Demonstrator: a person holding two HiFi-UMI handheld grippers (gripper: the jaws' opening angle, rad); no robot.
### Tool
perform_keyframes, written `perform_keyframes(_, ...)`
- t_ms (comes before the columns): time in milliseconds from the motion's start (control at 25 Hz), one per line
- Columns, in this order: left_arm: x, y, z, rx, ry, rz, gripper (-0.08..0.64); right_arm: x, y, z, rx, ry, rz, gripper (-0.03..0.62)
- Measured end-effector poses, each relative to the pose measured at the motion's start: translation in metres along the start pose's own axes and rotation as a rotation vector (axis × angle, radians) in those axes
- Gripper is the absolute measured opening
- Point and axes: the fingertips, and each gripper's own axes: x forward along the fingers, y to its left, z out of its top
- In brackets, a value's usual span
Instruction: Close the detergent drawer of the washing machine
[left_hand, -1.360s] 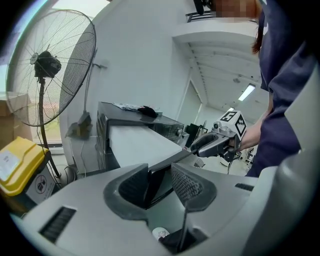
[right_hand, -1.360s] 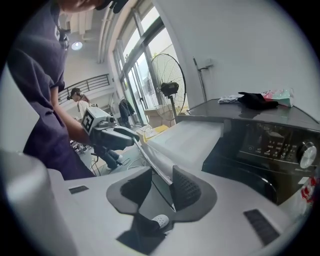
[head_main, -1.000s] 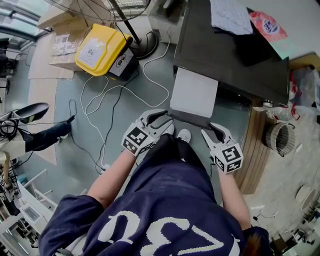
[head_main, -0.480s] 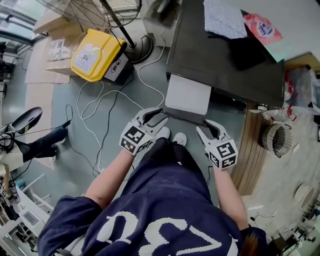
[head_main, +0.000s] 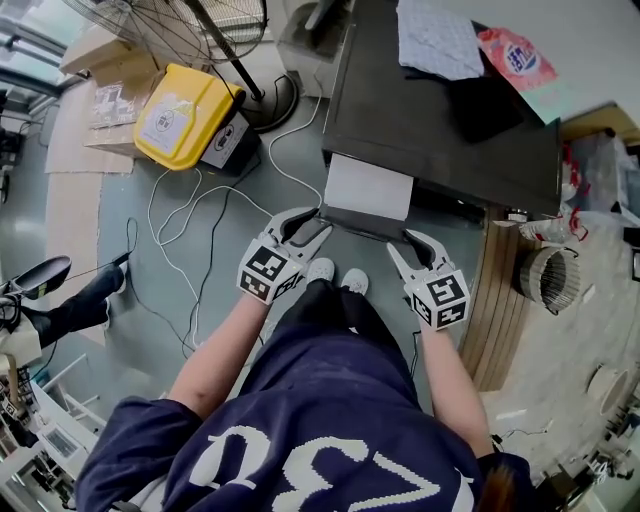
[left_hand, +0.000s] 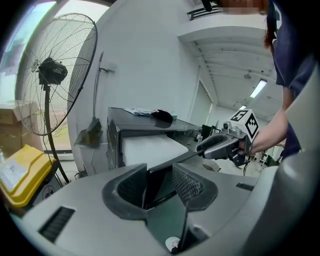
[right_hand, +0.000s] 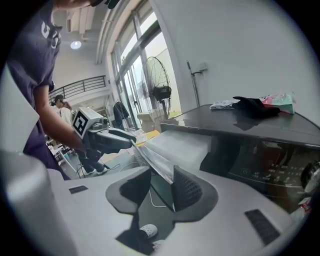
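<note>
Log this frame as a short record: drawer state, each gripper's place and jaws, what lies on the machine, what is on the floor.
drawer: detergent drawer pulled out of washing machine, not yet closed
left gripper: at left end of front panel; panel edge between jaws, jaws apart, just been opening
right gripper: at panel's right end; edge between jaws, jaws apart
machine top: white cloth, dark item, pink packet
floor: yellow case

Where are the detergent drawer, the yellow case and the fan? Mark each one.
detergent drawer (head_main: 368, 187), head view, on its white top face.
yellow case (head_main: 185, 112), head view, on the middle of its lid.
fan (left_hand: 52, 71), left gripper view, on its dark motor hub.
</note>
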Motion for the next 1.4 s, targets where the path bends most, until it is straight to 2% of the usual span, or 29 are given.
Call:
perform_keyframes(560, 0.027, 0.029, 0.022, 0.006, -0.036, 0.077, 0.175, 0.021, -0.034, 0.024, -0.026, -0.045, -0.076, 0.163)
perform_keyframes(1200, 0.049, 0.059, 0.041, -0.003, -0.059, 0.117, 0.179, 0.042, -0.061, 0.047, -0.025, -0.076, -0.163, 0.178)
perform_keyframes(1400, 0.061, 0.070, 0.050, 0.008, -0.043, 0.175, 0.181, 0.050, -0.076, 0.054, -0.025, -0.071, -0.192, 0.179)
